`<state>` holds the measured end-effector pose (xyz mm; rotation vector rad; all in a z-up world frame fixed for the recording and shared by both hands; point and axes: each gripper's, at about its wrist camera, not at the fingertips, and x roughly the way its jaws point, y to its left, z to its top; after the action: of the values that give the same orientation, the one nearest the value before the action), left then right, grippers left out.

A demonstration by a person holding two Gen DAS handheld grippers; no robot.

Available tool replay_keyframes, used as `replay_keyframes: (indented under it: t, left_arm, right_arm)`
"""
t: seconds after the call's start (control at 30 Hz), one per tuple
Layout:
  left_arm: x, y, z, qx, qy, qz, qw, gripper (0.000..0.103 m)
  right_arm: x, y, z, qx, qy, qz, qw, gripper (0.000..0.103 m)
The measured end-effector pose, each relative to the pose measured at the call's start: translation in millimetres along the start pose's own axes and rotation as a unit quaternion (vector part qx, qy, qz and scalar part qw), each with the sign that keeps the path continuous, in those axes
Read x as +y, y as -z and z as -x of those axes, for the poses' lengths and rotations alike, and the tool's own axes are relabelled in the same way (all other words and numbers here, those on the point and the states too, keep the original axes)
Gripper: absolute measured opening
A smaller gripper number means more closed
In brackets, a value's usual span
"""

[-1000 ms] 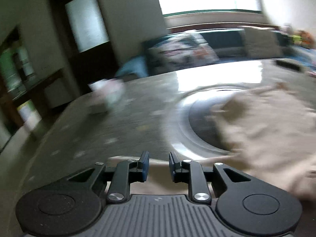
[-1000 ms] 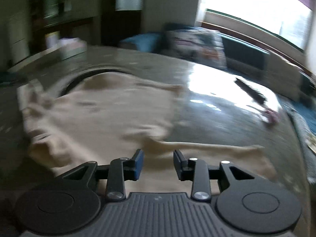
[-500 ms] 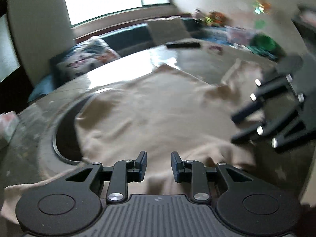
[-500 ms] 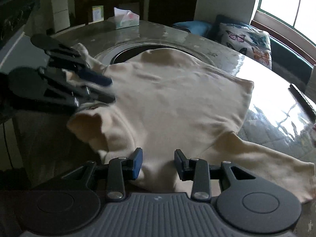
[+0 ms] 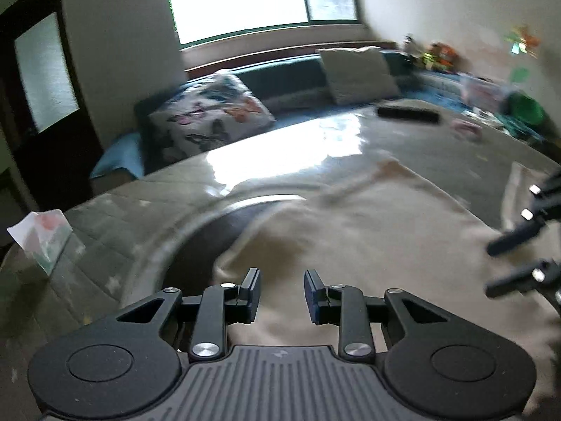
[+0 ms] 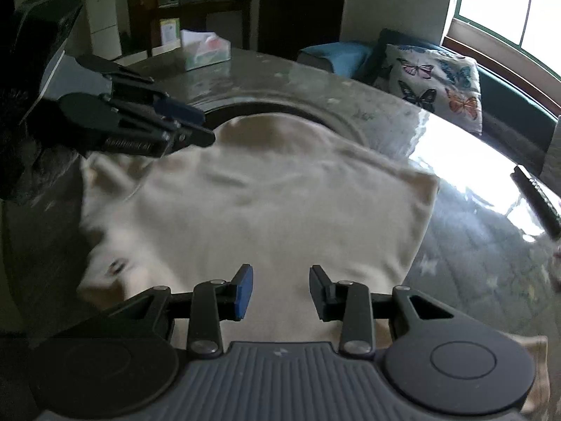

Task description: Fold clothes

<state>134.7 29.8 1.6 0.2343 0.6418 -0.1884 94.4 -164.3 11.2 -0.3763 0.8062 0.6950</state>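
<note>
A cream long-sleeved top (image 6: 266,207) lies spread flat on a round stone table (image 6: 466,245), partly over its dark centre disc (image 5: 207,242). It also shows in the left wrist view (image 5: 368,245). My left gripper (image 5: 282,293) is open and empty, hovering over the top's near left part. It also shows in the right wrist view (image 6: 193,126), above the top's far left edge. My right gripper (image 6: 280,289) is open and empty over the top's near edge. It shows at the right edge of the left wrist view (image 5: 515,263).
A tissue box (image 6: 207,51) stands at the table's far side; it also shows in the left wrist view (image 5: 42,238). A dark remote (image 5: 406,114) lies near the far rim. A sofa with a butterfly cushion (image 5: 210,119) stands behind the table.
Both grippers have swung round over the top. The left view has turned back to the left, toward the tissue box and sofa. Both stay open and empty.
</note>
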Motion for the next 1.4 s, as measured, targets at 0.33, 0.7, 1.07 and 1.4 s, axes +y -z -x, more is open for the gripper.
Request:
replay_keyframes:
  t: [0.33,0.7,1.07,1.4]
  left_arm:
    - [26.9,-19.2,-77.4,0.017,-0.007,0.006,0.9998,0.038]
    - [24.6,-14.7,-62.8,-0.001,0.073,0.010,0.9973,0.006]
    - [-9.7,2.7,-44.1,0.006,0.105,-0.044,0.9935,0.010]
    - [3.5,-10.7,-28.7,-0.026,0.055,-0.010,0.9981,0.049]
  right_arm:
    - [-31.6,-50.5,-37.9,-0.015,0.001,-0.006,1.000,0.035]
    - [-69.2,-112.0,-64.3,-0.057,0.004,-0.041,0.998,0.034]
    - [-57.9,-130.2,-123.5,-0.019,-0.028,-0.041,0.999,0.034]
    - [-59.8,-101.6,-128.9,0.001,-0.032,-0.046,0.998,0.033]
